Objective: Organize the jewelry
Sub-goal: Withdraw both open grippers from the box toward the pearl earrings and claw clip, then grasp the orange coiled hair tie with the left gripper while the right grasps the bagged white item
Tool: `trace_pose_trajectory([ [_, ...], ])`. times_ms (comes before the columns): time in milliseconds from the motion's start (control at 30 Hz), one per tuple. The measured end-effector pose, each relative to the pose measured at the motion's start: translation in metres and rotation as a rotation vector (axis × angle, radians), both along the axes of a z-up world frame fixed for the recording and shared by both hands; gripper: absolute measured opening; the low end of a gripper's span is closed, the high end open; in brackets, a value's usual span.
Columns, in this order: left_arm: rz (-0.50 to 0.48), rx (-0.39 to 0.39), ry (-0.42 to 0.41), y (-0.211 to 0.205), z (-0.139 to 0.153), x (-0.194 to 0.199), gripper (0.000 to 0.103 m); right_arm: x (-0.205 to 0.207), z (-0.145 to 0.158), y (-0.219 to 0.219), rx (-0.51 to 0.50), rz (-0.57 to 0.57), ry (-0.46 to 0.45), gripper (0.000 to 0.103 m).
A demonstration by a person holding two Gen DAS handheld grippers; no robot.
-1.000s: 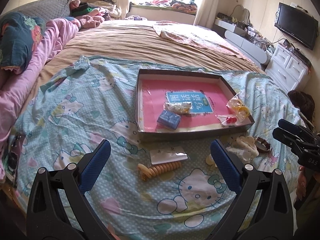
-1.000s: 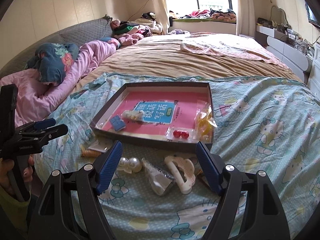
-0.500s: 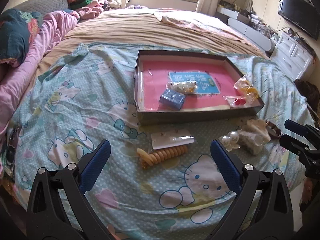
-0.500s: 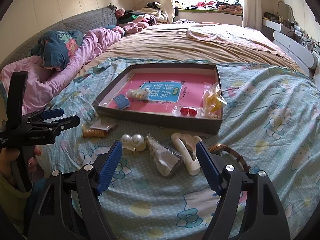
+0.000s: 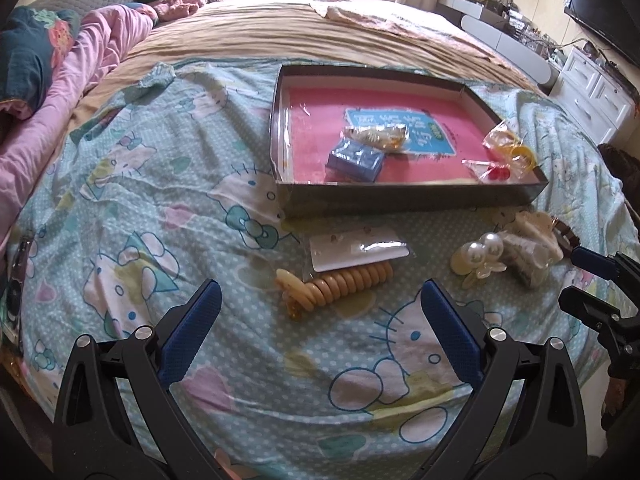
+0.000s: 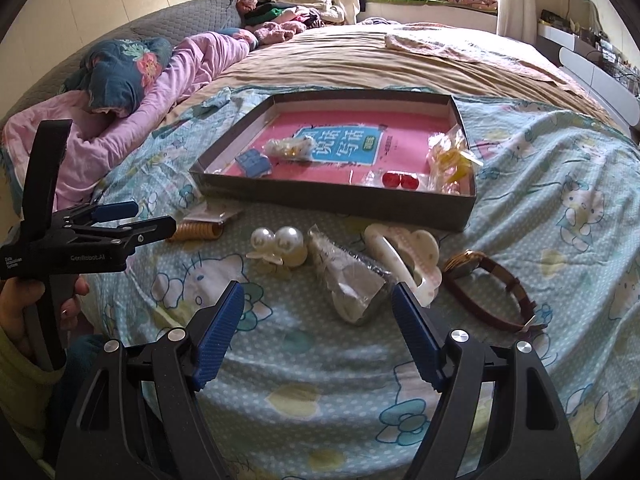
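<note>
Cream coil hair tie (image 5: 340, 285) lies just ahead of spread left tongs (image 5: 320, 326); right tongs (image 6: 318, 334) spread too.

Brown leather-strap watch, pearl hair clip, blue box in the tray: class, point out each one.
Brown leather-strap watch (image 6: 494, 294), right wrist view, on the strap.
Pearl hair clip (image 6: 289, 240), right wrist view, on a pearl.
Blue box (image 5: 355, 158), left wrist view, on its top.

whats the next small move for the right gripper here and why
Probably ease the right gripper forward and down over the clear plastic packet and close on it. The jaws are open and empty, the packet lies on the sheet right between them, and it is still outside the box, where other jewelry already sits. The left gripper is likewise open, facing the coil hair tie.
</note>
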State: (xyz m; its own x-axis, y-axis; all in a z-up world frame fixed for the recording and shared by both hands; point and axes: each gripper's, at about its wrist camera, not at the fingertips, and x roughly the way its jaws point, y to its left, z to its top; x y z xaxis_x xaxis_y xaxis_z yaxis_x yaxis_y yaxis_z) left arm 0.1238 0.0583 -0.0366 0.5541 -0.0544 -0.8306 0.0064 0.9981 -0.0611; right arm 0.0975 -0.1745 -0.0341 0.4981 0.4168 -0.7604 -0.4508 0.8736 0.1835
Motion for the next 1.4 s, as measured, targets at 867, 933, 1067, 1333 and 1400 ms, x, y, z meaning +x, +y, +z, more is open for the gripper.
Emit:
trace_pose_trajectory([
  [867, 0.038, -0.020, 0.052, -0.014, -0.039, 0.029, 0.093, 0.023, -0.040, 0.010, -0.028, -0.030, 0.050, 0.069],
  [933, 0.035, -0.019, 0.050, -0.016, -0.040, 0.030, 0.091, 0.025, -0.042, 0.012, -0.040, -0.033, 0.040, 0.069],
  [1067, 0.034, -0.002, 0.039, -0.018, -0.039, 0.031, 0.079, 0.031, -0.047, 0.020, -0.086, -0.036, 0.004, 0.066],
  [1333, 0.004, 0.010, 0.030, -0.023, -0.037, 0.029, 0.064, 0.045, -0.052, 0.030, -0.116, -0.041, -0.023, 0.065],
  [1400, -0.004, -0.002, 0.031, -0.022, -0.036, 0.027, 0.064, 0.049, -0.052, 0.032, -0.110, -0.042, -0.021, 0.065],
])
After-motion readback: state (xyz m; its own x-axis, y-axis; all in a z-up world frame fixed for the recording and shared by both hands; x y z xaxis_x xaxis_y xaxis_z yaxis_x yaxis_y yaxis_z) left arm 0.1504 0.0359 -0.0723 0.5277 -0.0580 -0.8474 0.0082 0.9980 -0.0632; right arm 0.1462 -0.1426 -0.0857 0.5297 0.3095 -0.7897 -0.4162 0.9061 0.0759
